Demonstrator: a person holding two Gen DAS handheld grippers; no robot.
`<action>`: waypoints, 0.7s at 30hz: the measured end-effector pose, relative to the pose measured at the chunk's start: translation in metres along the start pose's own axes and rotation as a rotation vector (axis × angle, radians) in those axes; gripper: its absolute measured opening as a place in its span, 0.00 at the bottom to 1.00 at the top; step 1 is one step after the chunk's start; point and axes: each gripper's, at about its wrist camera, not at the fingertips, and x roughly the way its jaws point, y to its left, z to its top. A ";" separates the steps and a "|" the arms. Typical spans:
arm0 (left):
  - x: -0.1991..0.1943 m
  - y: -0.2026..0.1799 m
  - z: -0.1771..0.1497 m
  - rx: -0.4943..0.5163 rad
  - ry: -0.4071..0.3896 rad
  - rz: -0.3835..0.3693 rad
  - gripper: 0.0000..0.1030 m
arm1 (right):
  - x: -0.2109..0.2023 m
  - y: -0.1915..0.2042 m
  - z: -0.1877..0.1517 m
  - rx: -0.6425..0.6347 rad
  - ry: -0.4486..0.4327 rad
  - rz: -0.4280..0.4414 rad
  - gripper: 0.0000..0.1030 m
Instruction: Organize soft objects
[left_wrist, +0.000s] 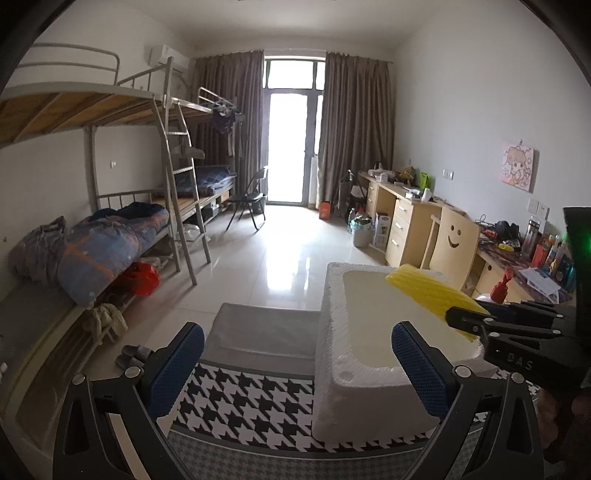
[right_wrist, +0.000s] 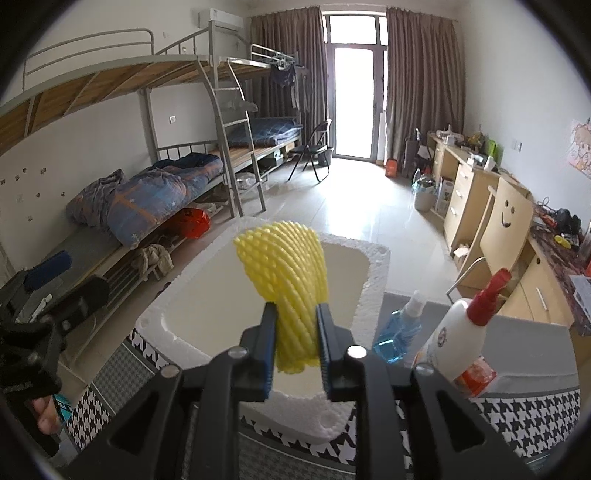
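Left wrist view: the left gripper (left_wrist: 297, 363) has its jaws spread wide and bare beside the white foam box (left_wrist: 360, 347), whose hollow looks bare. Right wrist view: the right gripper (right_wrist: 295, 352) has its jaws clenched on the yellow foam net (right_wrist: 286, 273), held over that box's hollow.

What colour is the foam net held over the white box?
Yellow. The foam net shows best in the right wrist view, between the right gripper pads.

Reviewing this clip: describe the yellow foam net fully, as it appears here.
The yellow foam net is a soft ribbed mesh sleeve, flattened and fanning wider at its far end. The right gripper pinches its near end between blue pads. It stands above the open white foam box, over the near right rim in the left wrist view, apparently clear of the box.
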 end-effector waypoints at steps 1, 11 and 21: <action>0.000 0.001 -0.001 -0.002 0.001 0.001 0.99 | 0.002 0.001 0.000 -0.002 0.002 0.005 0.34; 0.001 0.006 -0.006 -0.010 0.014 0.005 0.99 | 0.001 0.001 -0.003 0.014 0.017 0.020 0.63; -0.017 -0.003 -0.007 0.001 -0.002 -0.013 0.99 | -0.033 0.001 -0.006 0.018 -0.051 0.024 0.78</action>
